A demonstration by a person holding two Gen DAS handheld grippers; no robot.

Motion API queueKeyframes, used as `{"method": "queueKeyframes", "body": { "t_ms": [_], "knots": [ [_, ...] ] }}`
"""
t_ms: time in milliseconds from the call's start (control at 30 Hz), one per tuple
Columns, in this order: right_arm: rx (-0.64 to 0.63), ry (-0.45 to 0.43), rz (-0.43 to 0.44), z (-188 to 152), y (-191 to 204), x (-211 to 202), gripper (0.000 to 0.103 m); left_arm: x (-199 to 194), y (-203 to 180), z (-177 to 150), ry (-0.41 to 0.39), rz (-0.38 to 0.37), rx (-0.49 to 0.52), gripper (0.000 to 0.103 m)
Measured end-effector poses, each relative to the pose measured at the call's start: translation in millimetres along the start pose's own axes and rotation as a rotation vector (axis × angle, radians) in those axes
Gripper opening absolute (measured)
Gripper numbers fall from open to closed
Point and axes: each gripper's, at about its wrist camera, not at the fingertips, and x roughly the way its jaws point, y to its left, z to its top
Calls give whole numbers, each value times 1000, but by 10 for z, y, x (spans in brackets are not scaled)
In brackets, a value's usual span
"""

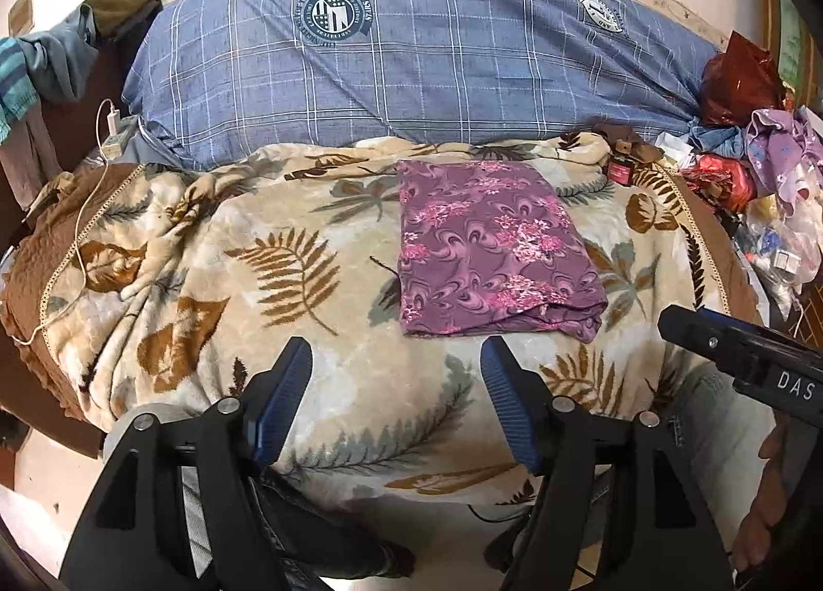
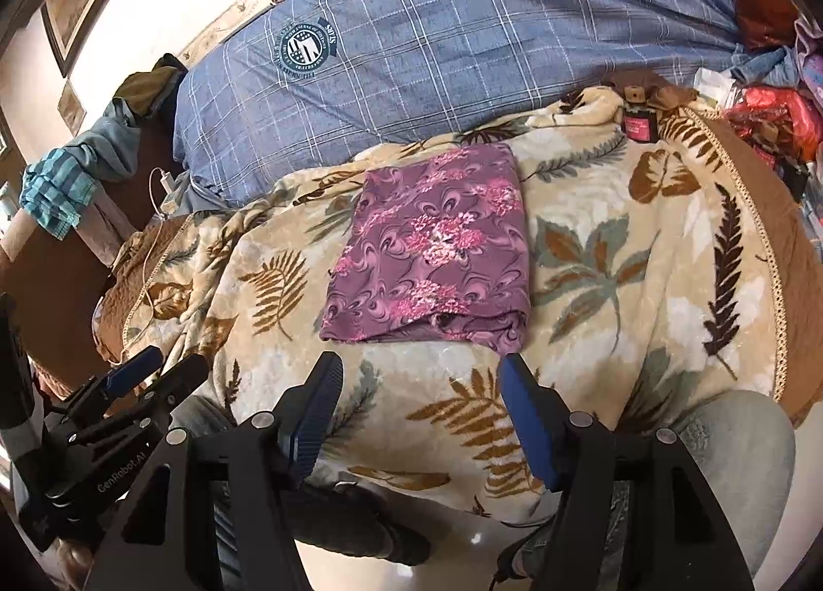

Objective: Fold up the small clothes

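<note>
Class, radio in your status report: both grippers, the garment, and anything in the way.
Left gripper open, holding nothing. Right gripper open, holding nothing. Purple floral cloth lies folded on the leaf-print blanket, untouched. Nothing between grippers and cloth.

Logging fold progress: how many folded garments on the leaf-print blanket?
1. A purple floral cloth, folded into a rectangle, lies flat mid-blanket ahead of both open grippers. The loose clothes heap at the bed's right edge may hide more.
</note>
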Motion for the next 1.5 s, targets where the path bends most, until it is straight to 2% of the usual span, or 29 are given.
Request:
{"method": "queueKeyframes", "body": {
  "t_ms": [133,267,433,667,933,1367,1500],
  "knots": [
    [18,12,0,-18,-5,19,65,-11,-54,-1,-2,14,22,68],
    [6,-3,-38,12,38,-39,65,-17,-67,20,-6,37,41,68],
    [-45,-28,-112,76,155,-102,65,-16,34,47,-10,24,15,69],
    [-79,-39,-151,118,250,-110,65,-19,96,129,-17,7,-2,70],
    [-86,-18,-139,118,249,-34,65,29,72,141,-13,2,12,70],
    [-77,-4,-135,134,173,72,66,137,-62,155,-20,44,54,70],
    [-77,3,-133,139,172,109,66,178,-42,170,-3,21,42,70]
  ]
}}
